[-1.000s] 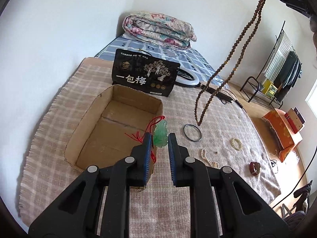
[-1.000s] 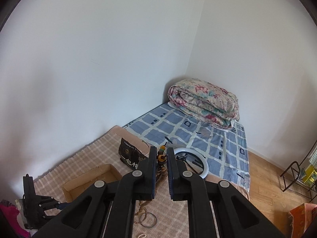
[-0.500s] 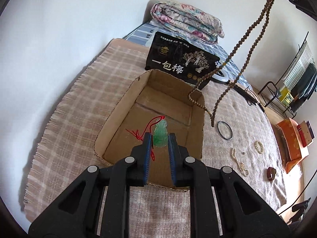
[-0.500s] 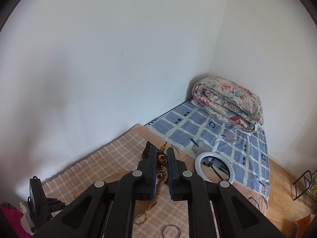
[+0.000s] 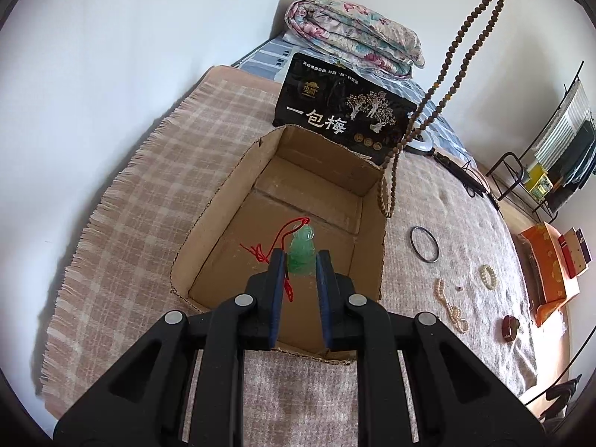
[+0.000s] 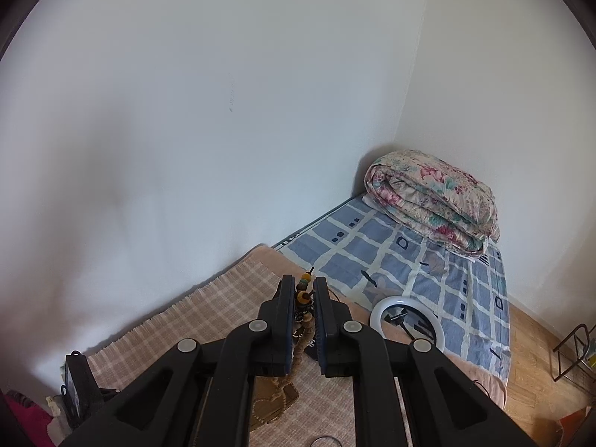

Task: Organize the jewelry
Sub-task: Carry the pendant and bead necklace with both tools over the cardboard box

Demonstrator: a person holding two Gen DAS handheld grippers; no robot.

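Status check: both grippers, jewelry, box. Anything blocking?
Left gripper shut on green pendant, over cardboard box. Right gripper shut on brown bead necklace, loop hanging at box's far right corner. Box interior unobstructed.

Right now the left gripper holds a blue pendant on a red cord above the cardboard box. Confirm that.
Not quite: the pendant is green, not blue. The left wrist view shows the left gripper holding it on its red cord above the cardboard box.

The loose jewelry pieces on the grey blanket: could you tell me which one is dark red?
The small dark red piece, lying farthest right by the orange box; the others are a black bangle and pale pearl strands.
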